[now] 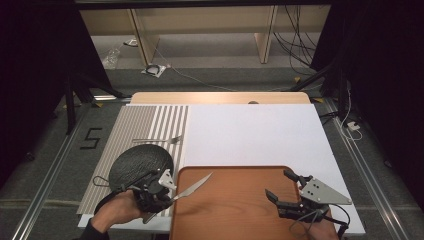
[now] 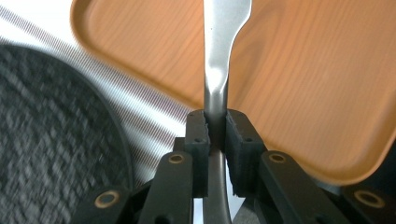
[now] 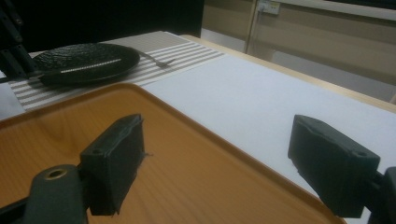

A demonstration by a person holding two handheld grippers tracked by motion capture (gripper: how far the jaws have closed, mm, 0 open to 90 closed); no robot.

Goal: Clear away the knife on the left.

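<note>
We are carrying the table knife (image 1: 192, 187), clamped in our left tongs (image 1: 167, 197), over the wooden tray (image 1: 235, 210); right tongs (image 1: 281, 187) are gaping empty; fork (image 1: 157, 140) and black plate (image 1: 140, 162) are waiting on the counter.

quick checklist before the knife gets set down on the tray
1. Left hand-held gripper clamped on the silver metal knife: ok.
2. Knife blade over the brown wooden tray: ok.
3. Tray surface under the blade bare: ok.
4. Right hand-held gripper open, holding nothing, away from the knife: ok.
5. Black round textured plate and silver fork on the striped mat, off the tray: ok.
6. Blade's height above the tray: cannot tell.
</note>
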